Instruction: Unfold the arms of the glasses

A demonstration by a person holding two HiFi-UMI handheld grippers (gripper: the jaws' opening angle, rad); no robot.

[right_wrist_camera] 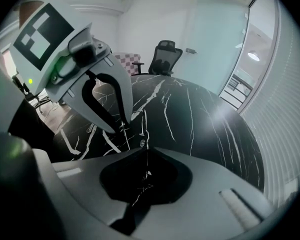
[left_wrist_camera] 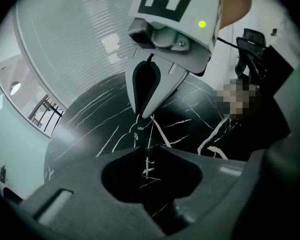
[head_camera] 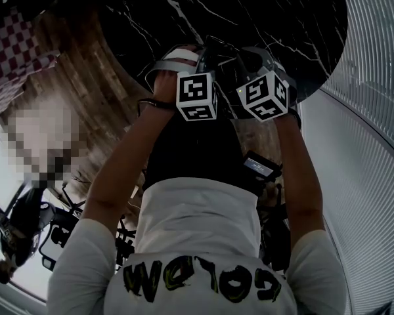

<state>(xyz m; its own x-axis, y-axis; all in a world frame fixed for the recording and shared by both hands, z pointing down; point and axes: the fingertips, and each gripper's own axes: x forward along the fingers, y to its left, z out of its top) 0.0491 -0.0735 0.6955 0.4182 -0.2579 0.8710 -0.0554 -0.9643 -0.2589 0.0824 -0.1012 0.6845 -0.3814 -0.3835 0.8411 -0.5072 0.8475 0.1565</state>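
The glasses (right_wrist_camera: 142, 143) are thin and wire-like and hang just above the black marble table (right_wrist_camera: 200, 119). In the right gripper view, my right gripper (right_wrist_camera: 147, 148) has its tips closed together on a thin wire of the frame. My left gripper (right_wrist_camera: 124, 127) comes in from the upper left and pinches the glasses close by. In the left gripper view, my left gripper (left_wrist_camera: 141, 151) is shut on a thin arm of the glasses (left_wrist_camera: 138, 129), with the right gripper (left_wrist_camera: 145, 116) closed just beyond. In the head view the two marker cubes (head_camera: 197, 97) sit side by side and hide the glasses.
The round table's (head_camera: 249, 12) edge curves beside a ribbed glass wall (head_camera: 374, 143). A black office chair (right_wrist_camera: 165, 56) and a checkered seat (head_camera: 13, 38) stand beyond it on a wooden floor (head_camera: 72, 64). A person sits at the right in the left gripper view.
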